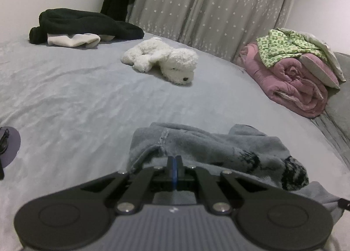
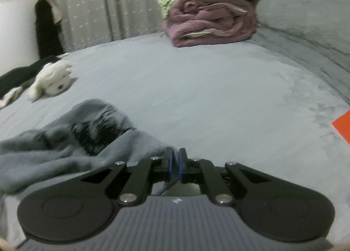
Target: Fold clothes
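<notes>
Both my grippers are pinched shut on the grey-blue fleece top [image 1: 210,148], which sits bunched right in front of me on the near part of the bed [image 1: 76,89]. The left gripper [image 1: 174,160] has an edge beside a stitched seam, the right gripper [image 2: 175,159] has the opposite edge, though only a thin bit of cloth shows between its pads. That's my worry: the right bite looks shallow, so I reckon pulling the two edges apart to spread it could slip the fleece straight out. It's also thick and fuzzy, with a dark print crumpled in the middle, so it may drag on the soft velvety cover and fold lopsided. Further off there's a shaggy white plush dog [image 1: 161,60], then a rolled pink quilt [image 1: 291,84] with a green patterned cloth [image 1: 282,47] on top, and a dark pile [image 1: 87,24] back by the curtain [image 1: 218,3]
</notes>
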A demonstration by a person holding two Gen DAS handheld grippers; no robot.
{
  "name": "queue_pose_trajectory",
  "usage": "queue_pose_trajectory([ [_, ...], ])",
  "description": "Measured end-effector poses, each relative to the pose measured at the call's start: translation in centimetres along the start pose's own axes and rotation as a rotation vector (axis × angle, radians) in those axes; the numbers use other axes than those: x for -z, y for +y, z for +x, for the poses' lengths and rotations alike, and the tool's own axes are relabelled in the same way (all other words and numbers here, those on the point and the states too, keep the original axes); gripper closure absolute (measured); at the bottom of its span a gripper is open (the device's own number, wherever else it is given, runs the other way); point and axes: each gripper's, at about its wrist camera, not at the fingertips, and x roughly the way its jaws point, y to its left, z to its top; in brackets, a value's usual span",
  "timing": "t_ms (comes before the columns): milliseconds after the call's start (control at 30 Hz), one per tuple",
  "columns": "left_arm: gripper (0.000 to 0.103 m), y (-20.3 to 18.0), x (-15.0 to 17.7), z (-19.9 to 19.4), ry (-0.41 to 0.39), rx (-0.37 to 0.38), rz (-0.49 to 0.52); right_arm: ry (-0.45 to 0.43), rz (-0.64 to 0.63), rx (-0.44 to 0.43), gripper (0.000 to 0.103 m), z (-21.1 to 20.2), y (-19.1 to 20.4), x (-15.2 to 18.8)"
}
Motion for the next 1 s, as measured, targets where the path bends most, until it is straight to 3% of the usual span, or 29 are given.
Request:
queue_pose_trajectory([
  [200,0.103,0.5,0.1,2.0,0.019,-0.019,-0.028,-0.075,-0.038,0.161,0.103,1.9,-0.5,0.0],
  [300,0.102,0.9,-0.2,2.7,0.052,-0.002,-0.065,-0.021,0.043,0.077,0.1,2.3,-1.2,-0.2],
  [400,0.099,1.4,-0.2,2.8,0.073,0.011,-0.079,0.008,0.033,0.014,0.089,2.2,-0.6,0.1],
  [467,0.092,1.7,-0.2,2.7,0.087,0.025,-0.091,0.043,0.016,-0.004,0.088,2.3,-0.4,0.6],
  [533,0.075,2.0,-0.1,2.6,0.099,0.039,-0.095,0.083,0.021,-0.027,0.083,2.5,-0.6,1.0],
  [600,0.061,2.2,0.1,2.2,0.103,0.038,-0.082,0.113,0.046,-0.052,0.069,2.5,-1.1,1.2],
  [633,0.058,2.2,0.2,2.1,0.103,0.034,-0.072,0.124,0.061,-0.064,0.067,2.4,-1.4,1.3],
  [767,0.055,2.8,0.5,1.5,0.127,0.042,-0.057,0.159,0.125,-0.116,0.066,1.6,-2.1,1.4],
  [900,0.052,3.5,0.8,0.8,0.147,0.066,-0.031,0.21,0.189,-0.19,0.053,0.4,-2.2,1.8],
  [1000,0.052,3.9,1.2,0.1,0.144,0.086,0.03,0.269,0.239,-0.242,0.051,0.0,-2.3,2.5],
])
